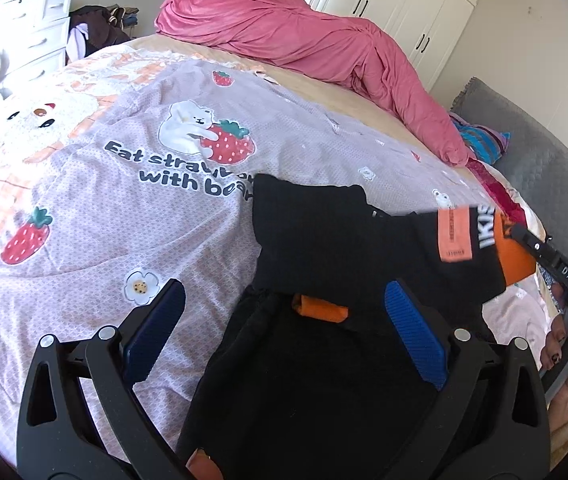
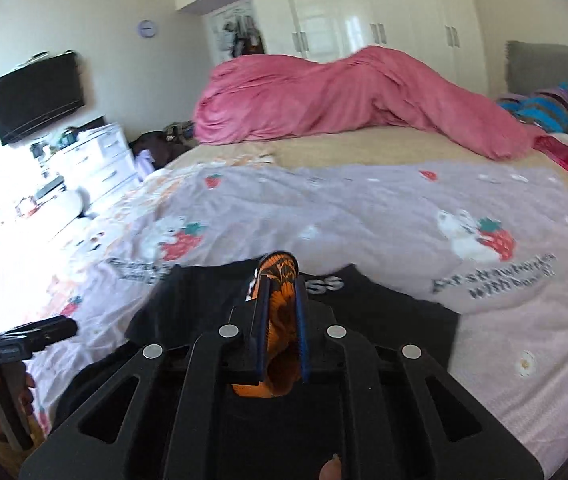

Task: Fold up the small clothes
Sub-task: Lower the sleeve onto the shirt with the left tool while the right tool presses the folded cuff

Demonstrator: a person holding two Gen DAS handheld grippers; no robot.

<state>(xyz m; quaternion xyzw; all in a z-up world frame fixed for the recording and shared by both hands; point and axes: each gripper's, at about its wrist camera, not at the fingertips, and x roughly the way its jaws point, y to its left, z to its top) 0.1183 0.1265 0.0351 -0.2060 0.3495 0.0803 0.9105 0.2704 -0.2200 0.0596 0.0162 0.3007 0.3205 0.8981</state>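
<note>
Okay, right gripper jaws are pinched on the orange sleeve of the black shirt lying near on the bed, left gripper jaws spread over its body: carry the sleeve flat across, pulling nothing far.

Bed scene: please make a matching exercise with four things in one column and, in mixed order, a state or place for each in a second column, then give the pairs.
Things:
1. left gripper
2. right gripper
3. pink duvet
4. black garment

States or places:
A. bunched at the far side of the bed
B. shut on an orange cuff
C. lying on the strawberry blanket
D. open, holding nothing

Pairs: 1-D, 2-B, 3-A, 4-C
</note>
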